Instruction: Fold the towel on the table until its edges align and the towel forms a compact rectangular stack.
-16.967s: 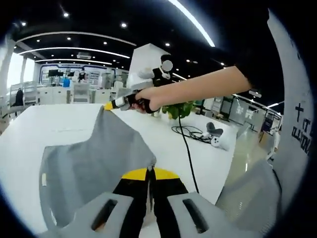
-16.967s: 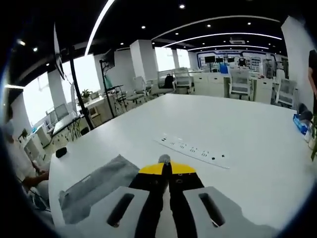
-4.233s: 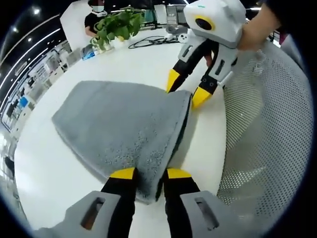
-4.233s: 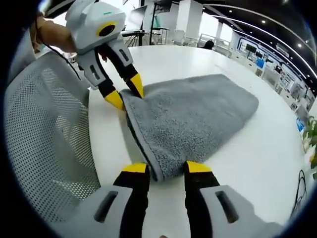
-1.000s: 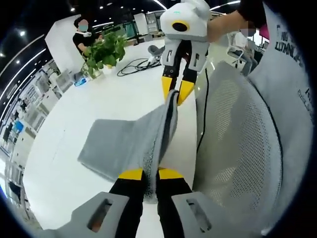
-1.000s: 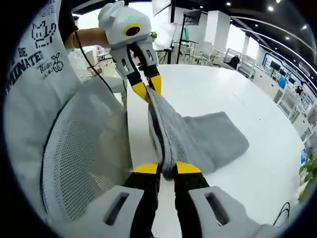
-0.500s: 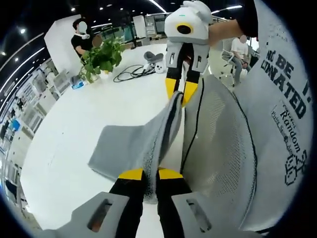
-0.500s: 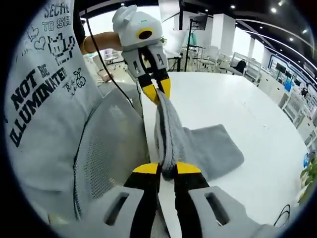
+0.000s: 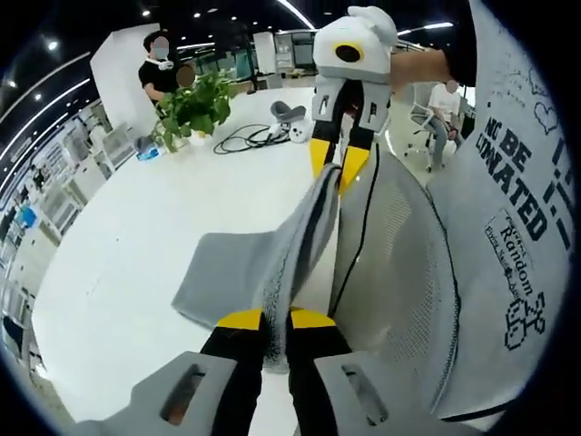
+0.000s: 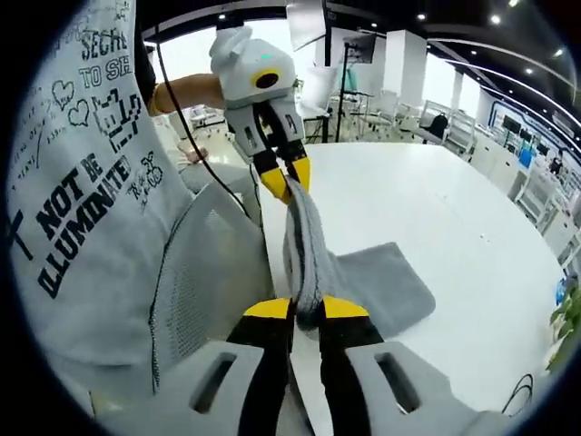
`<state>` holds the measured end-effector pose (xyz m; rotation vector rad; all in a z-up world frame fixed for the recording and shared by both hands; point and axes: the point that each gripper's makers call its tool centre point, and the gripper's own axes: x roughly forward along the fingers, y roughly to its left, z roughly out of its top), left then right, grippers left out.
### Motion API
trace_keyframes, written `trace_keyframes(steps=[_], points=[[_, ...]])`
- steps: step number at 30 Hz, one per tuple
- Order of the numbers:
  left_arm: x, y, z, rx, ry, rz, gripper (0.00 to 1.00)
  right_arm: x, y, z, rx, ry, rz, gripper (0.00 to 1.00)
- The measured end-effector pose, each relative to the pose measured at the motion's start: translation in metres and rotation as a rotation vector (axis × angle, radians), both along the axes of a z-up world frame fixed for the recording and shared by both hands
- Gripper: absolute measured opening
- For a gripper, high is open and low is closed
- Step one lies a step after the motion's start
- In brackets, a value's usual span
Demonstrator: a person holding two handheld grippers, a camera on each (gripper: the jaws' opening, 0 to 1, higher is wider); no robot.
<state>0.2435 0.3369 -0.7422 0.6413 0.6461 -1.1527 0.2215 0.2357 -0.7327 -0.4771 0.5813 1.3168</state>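
both hand-held grippers, left [image 9: 263, 320] and right [image 10: 307, 309], pinch the half-folded towel [image 9: 238, 263] up off the bench [image 9: 118, 245], so more folding is left.

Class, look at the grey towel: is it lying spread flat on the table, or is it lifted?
Partly lifted. The grey terry towel has one edge stretched between the left gripper and the right gripper, both shut on it; the rest rests on the white table.

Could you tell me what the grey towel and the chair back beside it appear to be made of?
The towel looks like soft terry cloth: matte, with a nubby pile, and it drapes limply. The chair back looks like grey mesh fabric, judging by its regular grid of small holes; its frame material is unclear.
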Motion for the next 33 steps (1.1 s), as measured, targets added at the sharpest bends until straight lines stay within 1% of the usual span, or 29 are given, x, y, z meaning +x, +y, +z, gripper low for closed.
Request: trace_keyframes(steps=[3,4,8,11,12,15,18,20,24,29,33], points=[[0.007,-0.001,-0.003,-0.005,0.011,-0.003,0.08,0.007,0.000,-0.002,0.005,0.012,-0.017,0.09],[0.010,-0.001,-0.005,-0.010,0.027,-0.006,0.08,0.010,-0.001,-0.002,0.003,0.008,-0.021,0.09],[0.023,-0.001,-0.004,-0.012,0.037,-0.016,0.08,0.020,0.000,0.001,0.019,-0.001,-0.033,0.09],[0.035,-0.001,-0.003,-0.031,0.049,-0.009,0.08,0.032,0.000,0.003,0.036,0.003,-0.062,0.09],[0.042,-0.002,-0.003,-0.042,0.048,0.003,0.08,0.037,-0.001,0.003,0.040,0.003,-0.073,0.09],[0.053,-0.004,-0.006,-0.047,0.061,0.012,0.08,0.052,-0.003,0.001,0.039,-0.020,-0.116,0.09],[0.065,-0.007,-0.013,-0.048,0.072,0.012,0.08,0.061,-0.005,-0.001,0.052,-0.010,-0.151,0.09],[0.070,-0.008,-0.015,-0.050,0.078,0.007,0.08,0.068,-0.007,-0.005,0.063,0.011,-0.177,0.09],[0.082,-0.011,-0.018,-0.060,0.096,0.008,0.09,0.082,-0.011,-0.008,0.089,0.026,-0.226,0.09],[0.097,-0.012,-0.023,-0.086,0.128,0.047,0.09,0.101,-0.013,-0.011,0.132,0.062,-0.286,0.09],[0.110,-0.012,-0.031,-0.099,0.146,0.080,0.09,0.116,-0.012,-0.020,0.128,0.060,-0.315,0.09]])
